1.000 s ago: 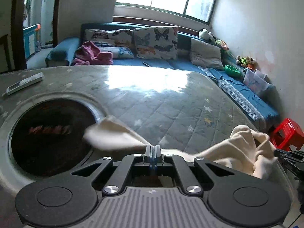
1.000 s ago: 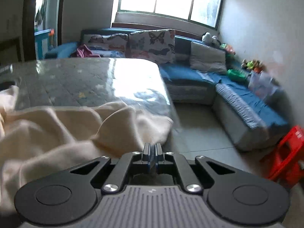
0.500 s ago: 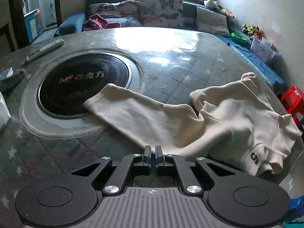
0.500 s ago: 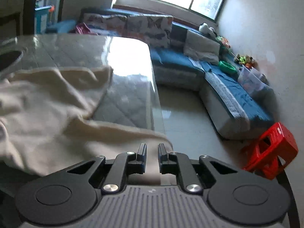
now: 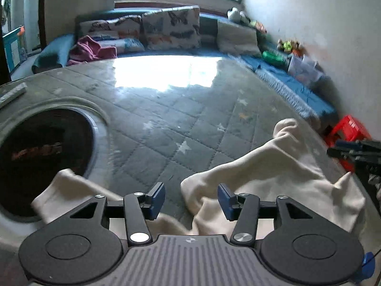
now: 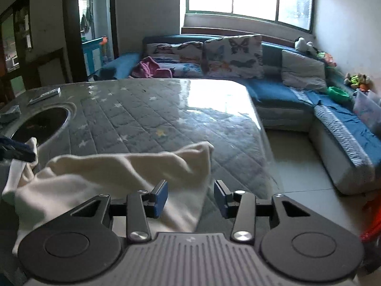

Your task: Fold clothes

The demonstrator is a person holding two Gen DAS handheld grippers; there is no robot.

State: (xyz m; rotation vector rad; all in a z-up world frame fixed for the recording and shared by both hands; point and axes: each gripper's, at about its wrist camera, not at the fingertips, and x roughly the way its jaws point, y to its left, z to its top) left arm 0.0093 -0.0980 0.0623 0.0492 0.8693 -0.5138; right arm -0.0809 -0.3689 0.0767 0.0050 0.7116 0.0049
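The left hand-held gripper point(image 5: 191, 199) hangs low over the near edge of the surface point(image 5: 166, 109), its blue-padded jaws spread wide with nothing between them. Under and ahead of it lies the cream garment point(image 5: 273, 174), rumpled on the grey quilted, star-printed cover: one sleeve point(image 5: 62, 190) runs off to the left, its cuff lying over the rim of the round black cooktop point(image 5: 42, 159) set into the surface, while the bulk of the cloth is heaped to the right, with a second sleeve end rising toward the far right edge. The right hand-held gripper point(image 6: 190, 197) is likewise open, jaws well apart and empty, poised above the garment's point(image 6: 119, 176) right side, where the cloth's edge runs down between the two pads and the bare cover shows beside it near the corner of the surface point(image 6: 166, 109). In the left wrist view the tip of the right hand-held gripper point(image 5: 354, 151) shows at the far right, just beside the cloth; whether it touches cannot be told. In the right wrist view a blue pad of the left hand-held gripper point(image 6: 16, 151) shows at the left edge against the cloth. A remote point(image 6: 45, 95) lies at the far left of the surface. Beyond stand a blue sofa point(image 6: 285, 95) with butterfly cushions point(image 6: 233, 57), a pink cloth point(image 6: 147, 68) on it, and a red stool point(image 5: 345, 131) by the wall.
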